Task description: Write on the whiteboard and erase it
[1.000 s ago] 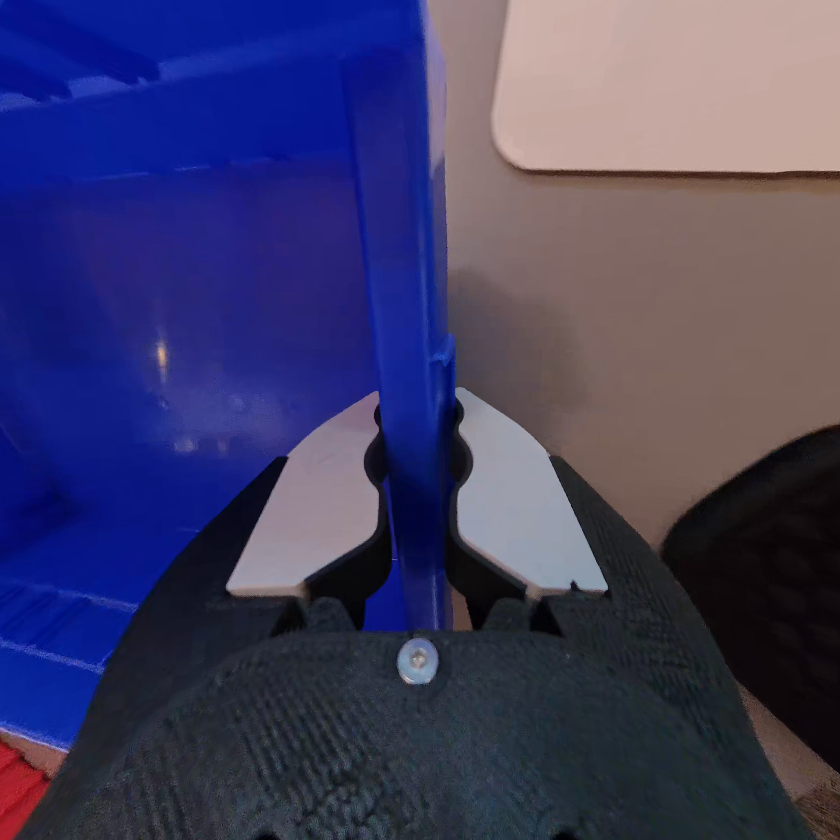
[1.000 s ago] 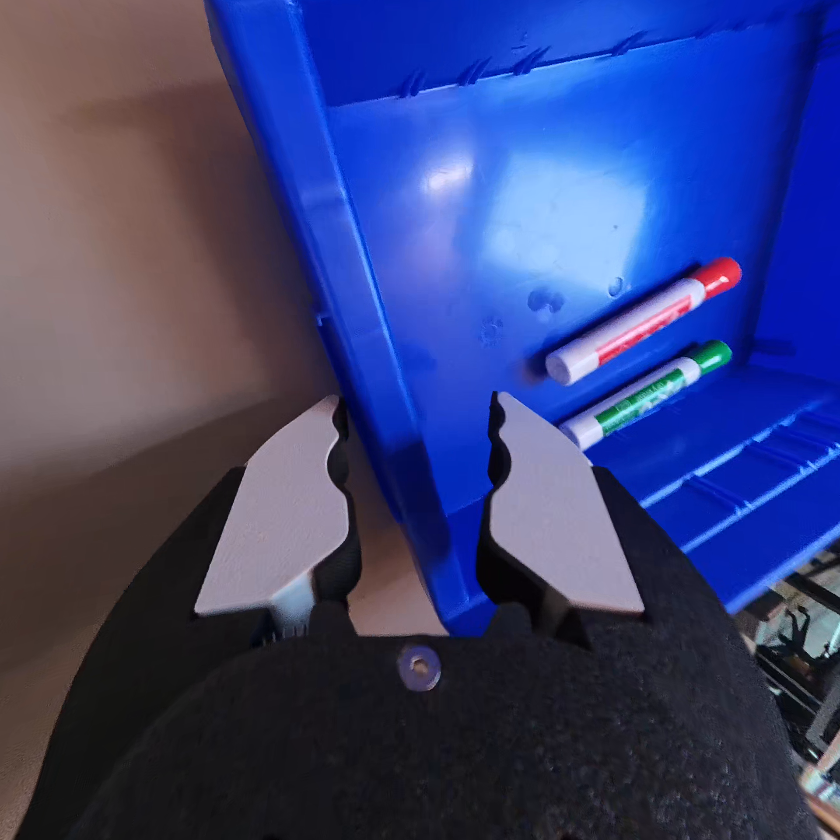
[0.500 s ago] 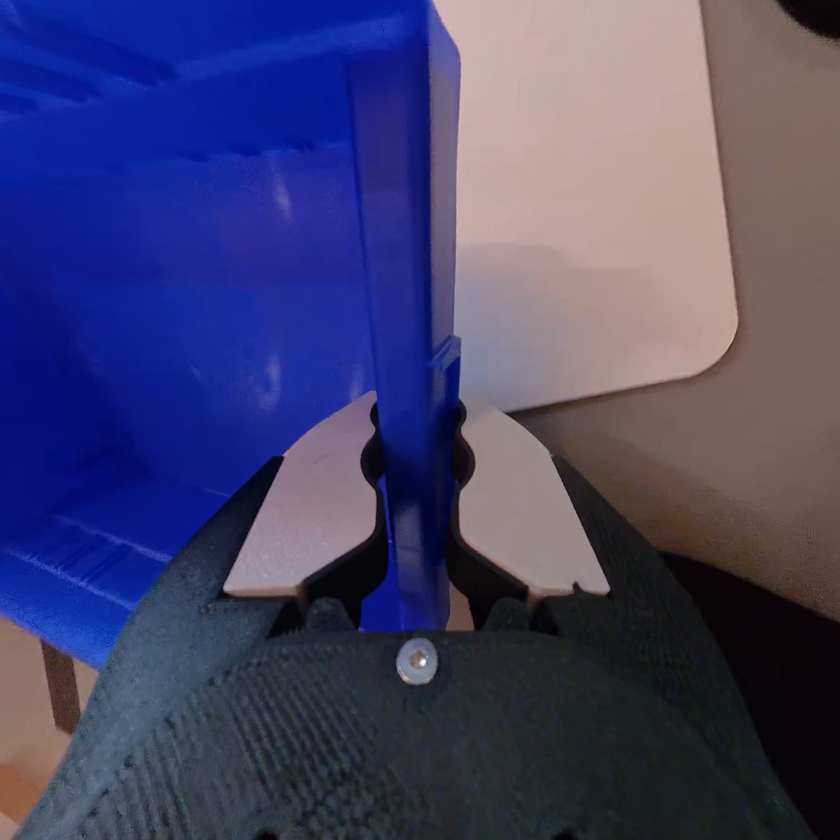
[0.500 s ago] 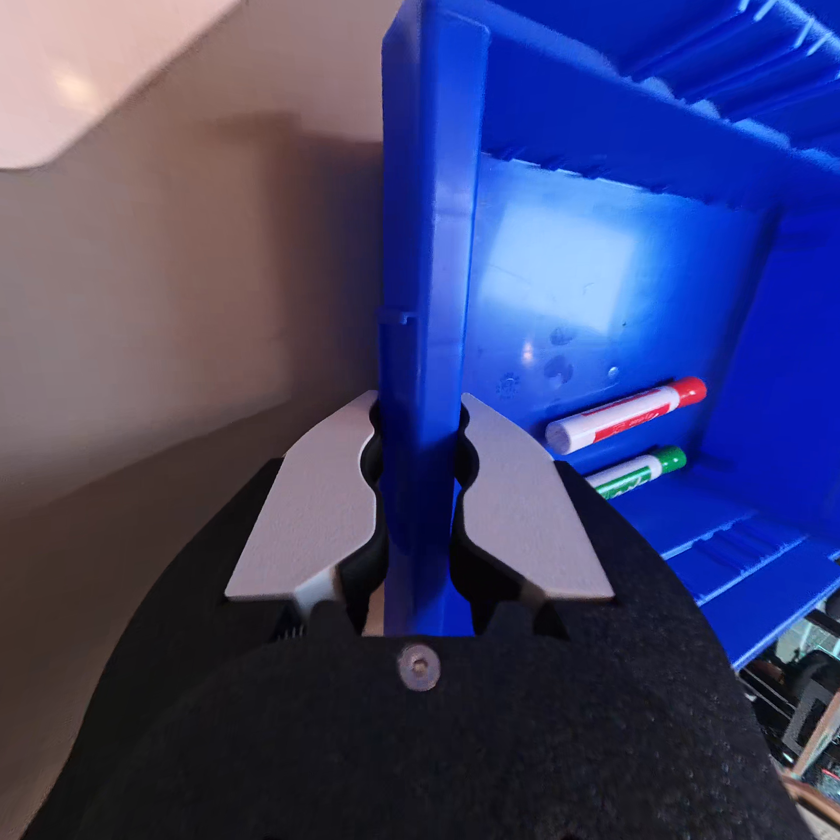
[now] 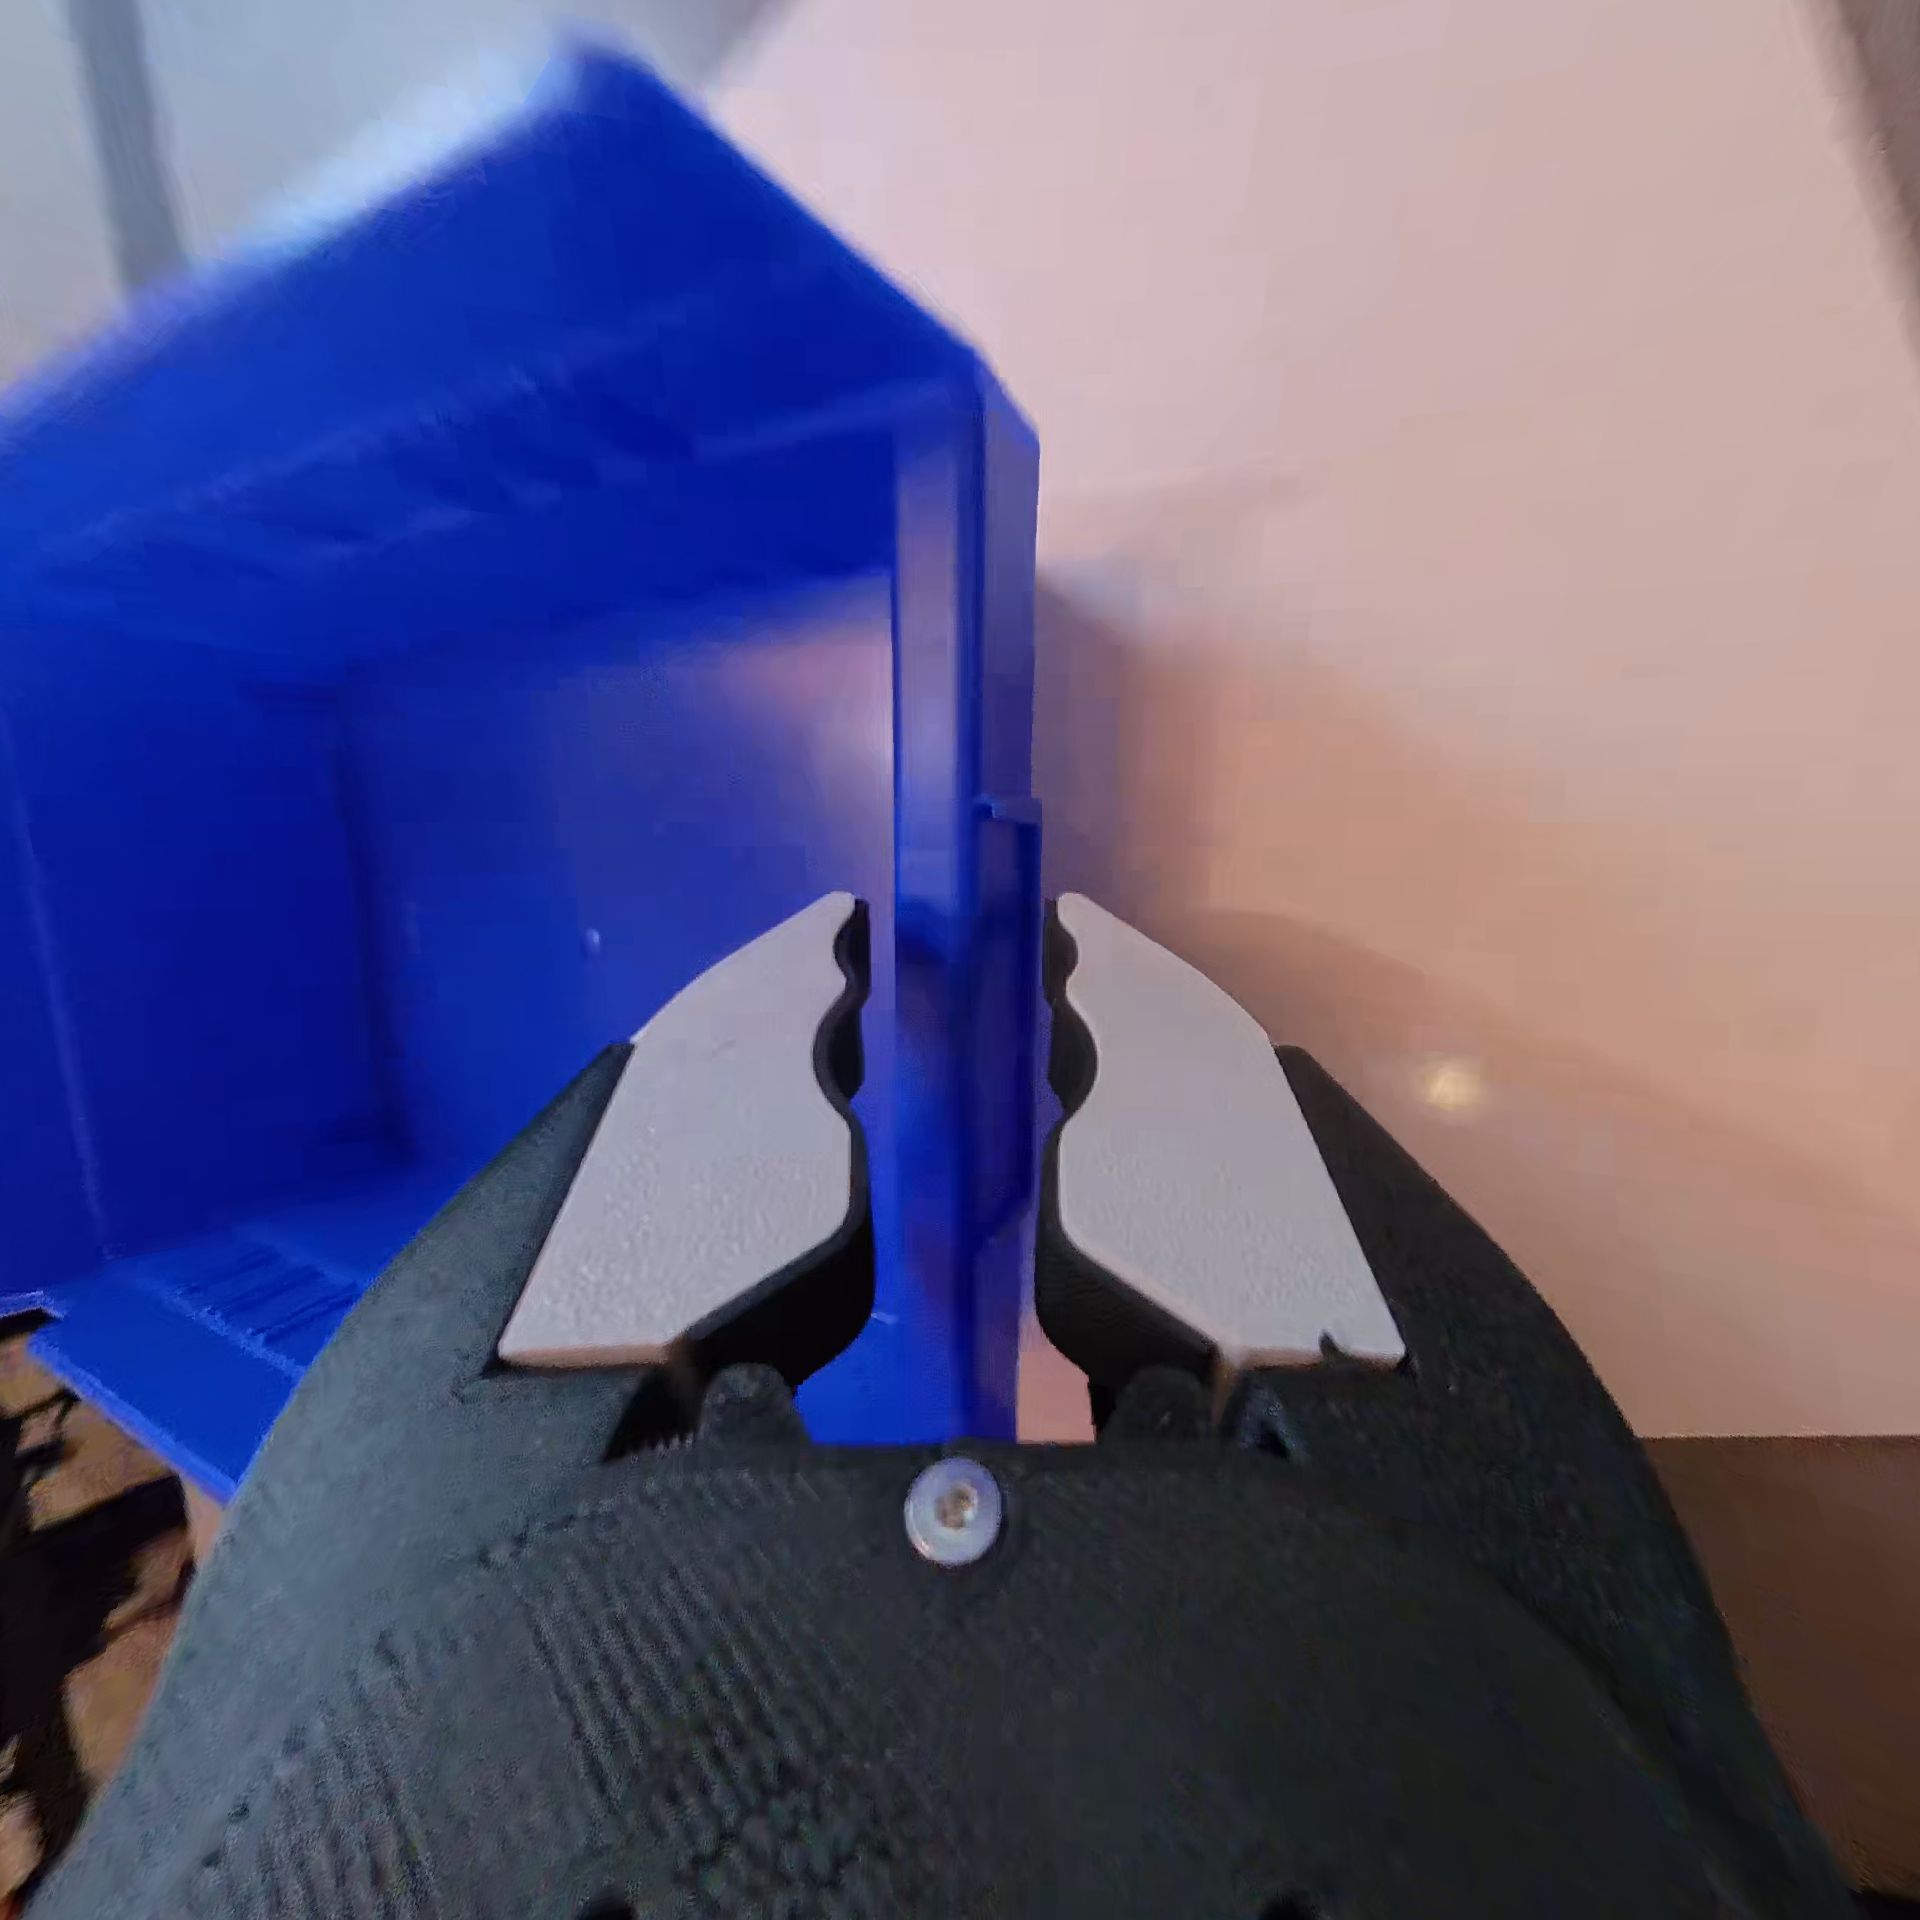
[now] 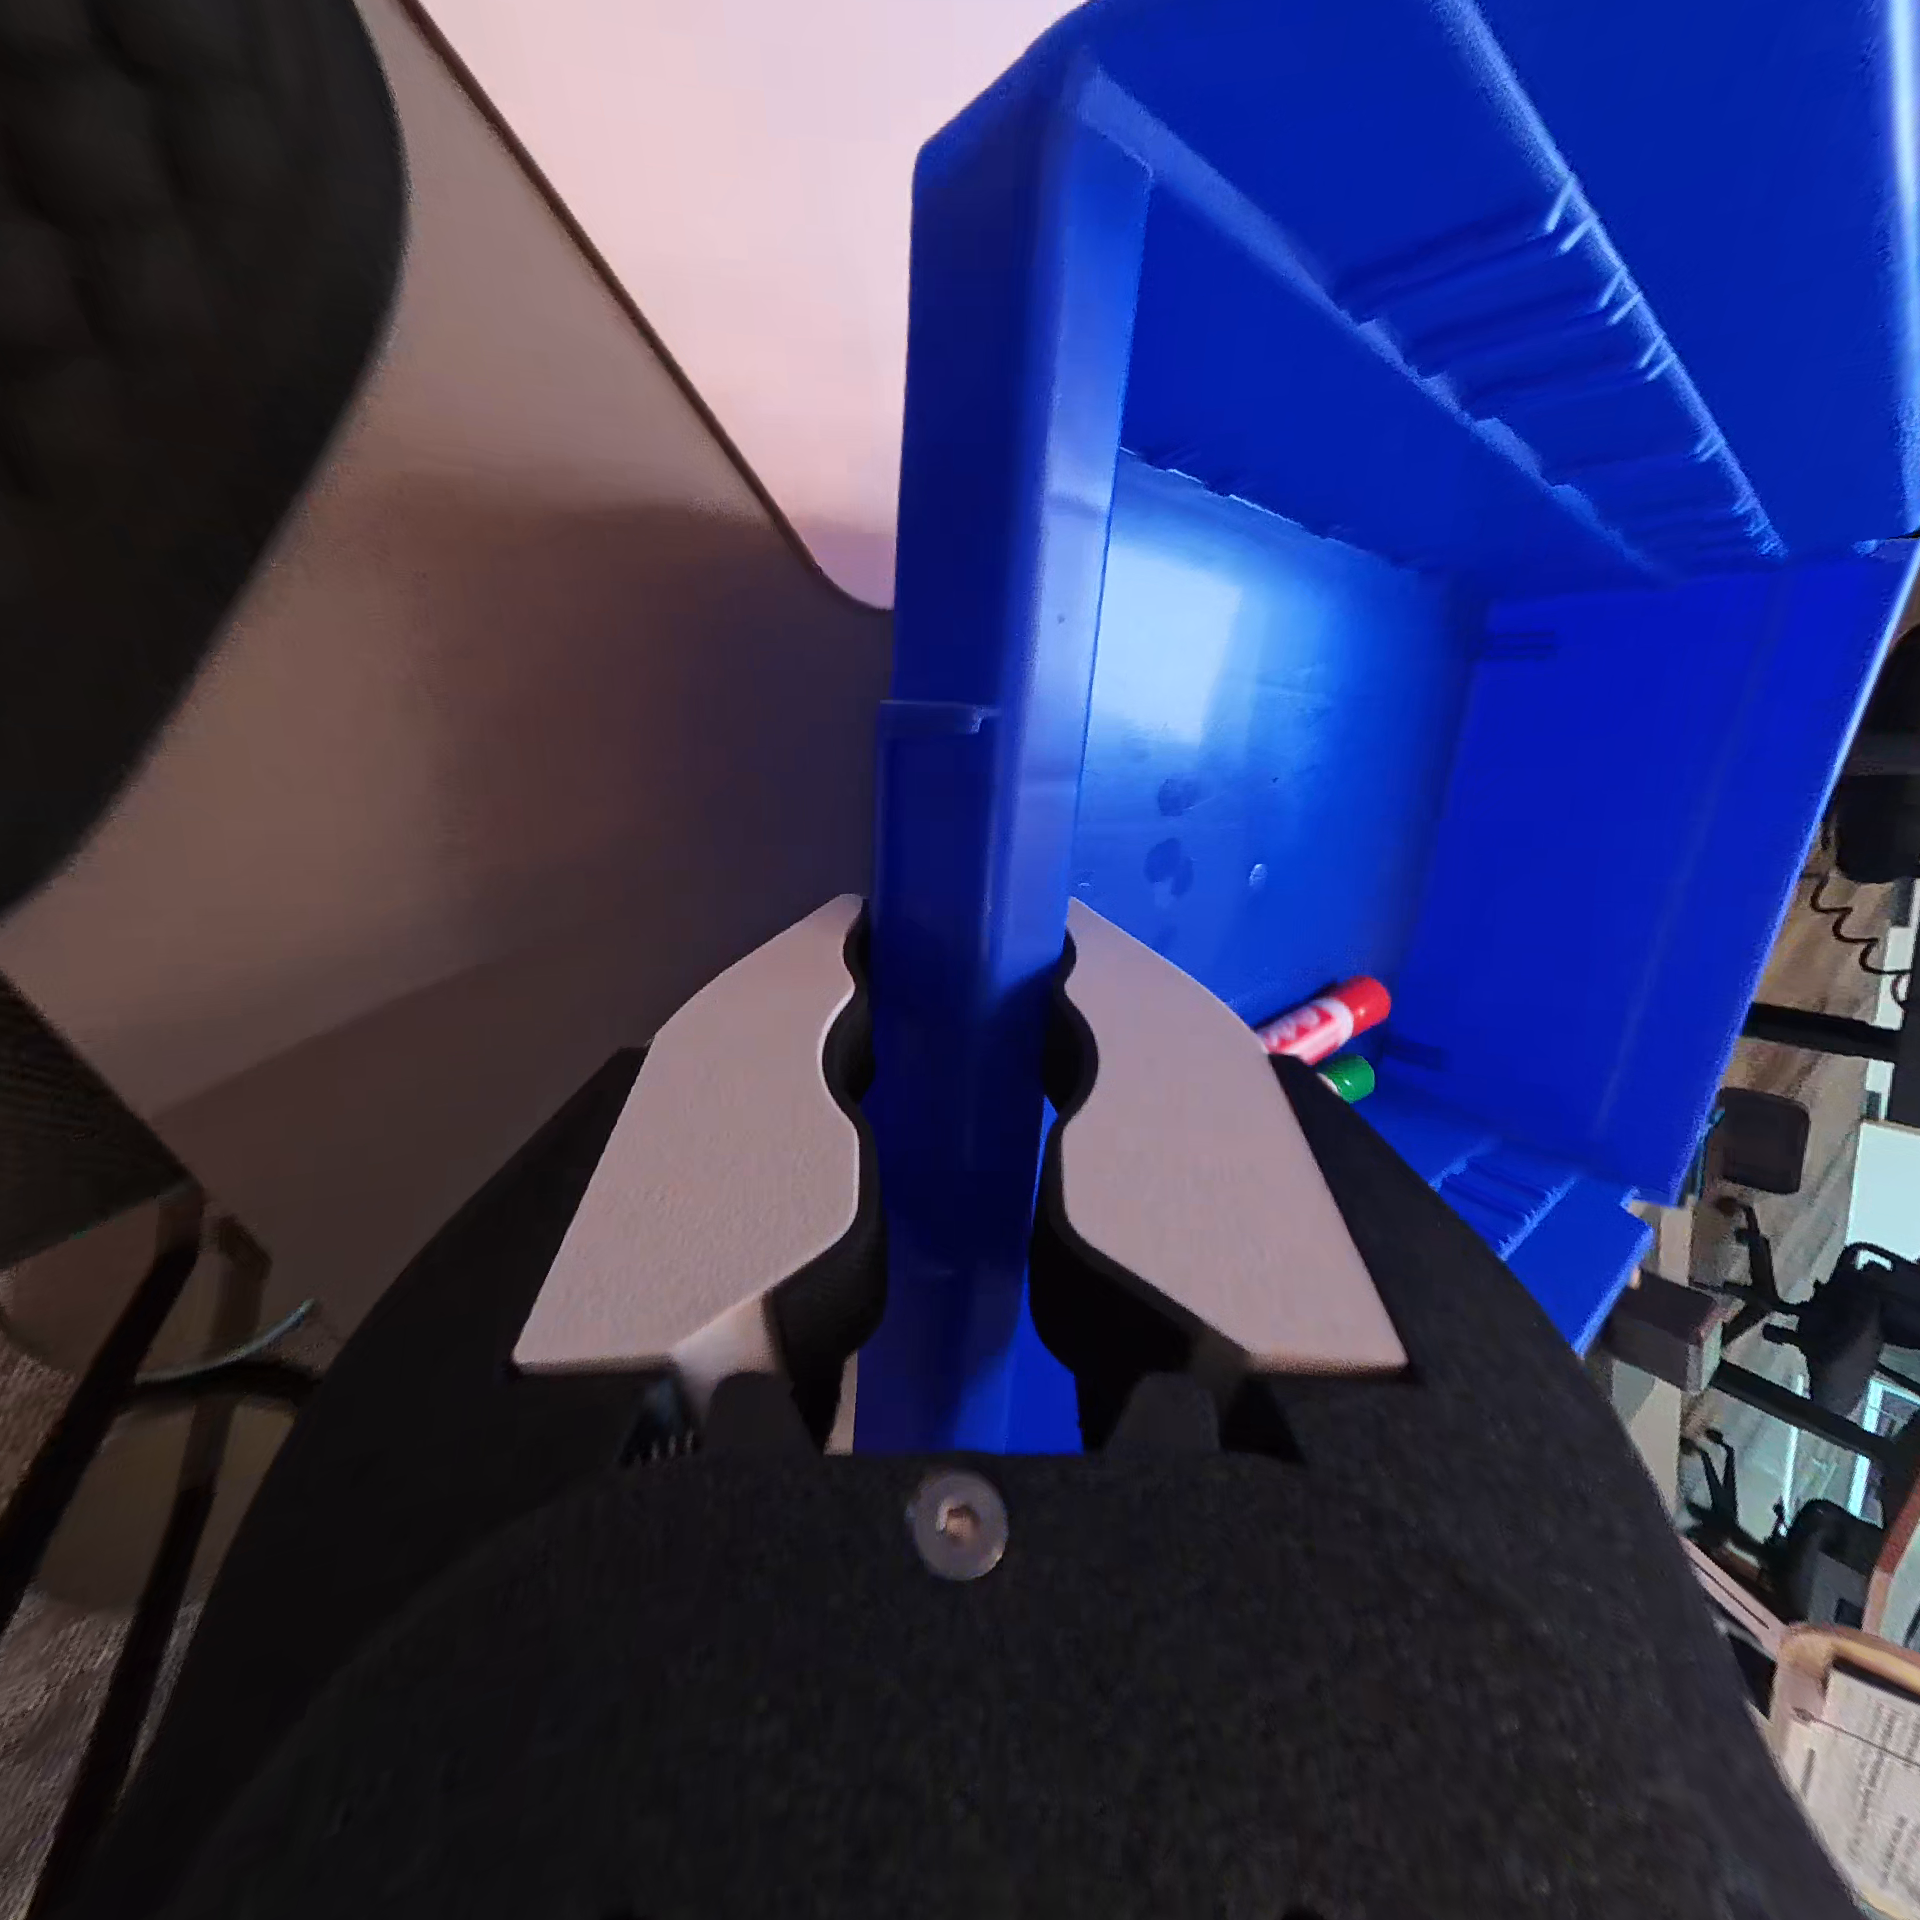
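Two grippers, one blue bin (image 6: 1299, 727)! The left gripper (image 5: 956, 1023) has its fingers pinched onto one side wall at frame centre, and the right gripper (image 6: 961, 1023) is clamped the same way on another wall. The bin is tipped up off the table (image 6: 468, 831). Inside, low and right of centre, lie a red-capped marker (image 6: 1335, 1013) and a green-capped marker (image 6: 1349, 1077), half hidden. The whiteboard (image 5: 1455, 468) fills the upper right, looking blank: I judge writing and erasing both still ahead.

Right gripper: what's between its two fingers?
The blue bin's side wall; the right gripper is clamped on it, shown in the right wrist view. Two markers lie inside the bin beyond.
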